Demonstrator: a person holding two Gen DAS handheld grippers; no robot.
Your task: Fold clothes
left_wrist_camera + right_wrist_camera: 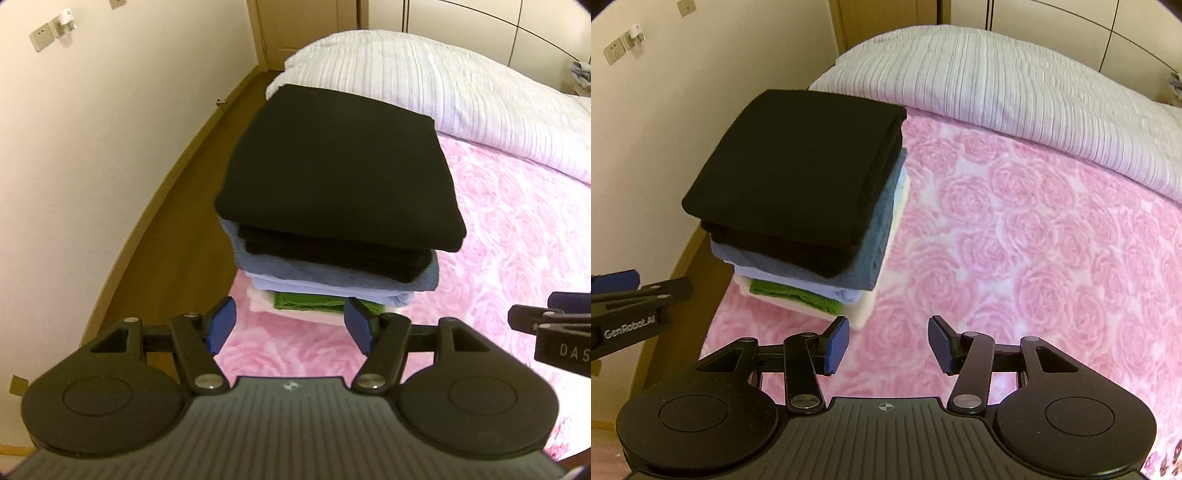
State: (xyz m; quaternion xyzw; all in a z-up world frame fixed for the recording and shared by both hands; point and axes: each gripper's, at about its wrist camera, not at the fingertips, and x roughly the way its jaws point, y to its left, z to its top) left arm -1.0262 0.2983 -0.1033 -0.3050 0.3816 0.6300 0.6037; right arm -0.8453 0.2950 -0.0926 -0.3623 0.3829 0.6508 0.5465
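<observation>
The left gripper (290, 328) is open, its two blue pads (221, 325) standing well apart with nothing between them, and it hovers low above the pink rose blanket (498, 251), pointing straight at the stack of folded clothes (332, 221). The near bottom edge of the stack is just beyond the fingertips, not touching them. The right gripper (888, 345) is open too and holds nothing; it points more to the bare blanket, with the stack ahead and to its left, near its left pad. Each gripper shows at the border of the other's view, side by side and apart. The stack sits at the corner of the bed, close to the edge over the wooden floor (177, 192). I count about six layers: a black garment (340, 162) on top, a second black one under it, then a grey-blue one (882, 229), a light blue one (332, 290), a green one (798, 293) and a cream-white one (862, 310) at the bottom. Behind the stack lies one striped white duvet (443, 85) across the bed. Further out are the cream wall (92, 129) with wall sockets (38, 37), one door (295, 26), and cupboard doors at the right.
</observation>
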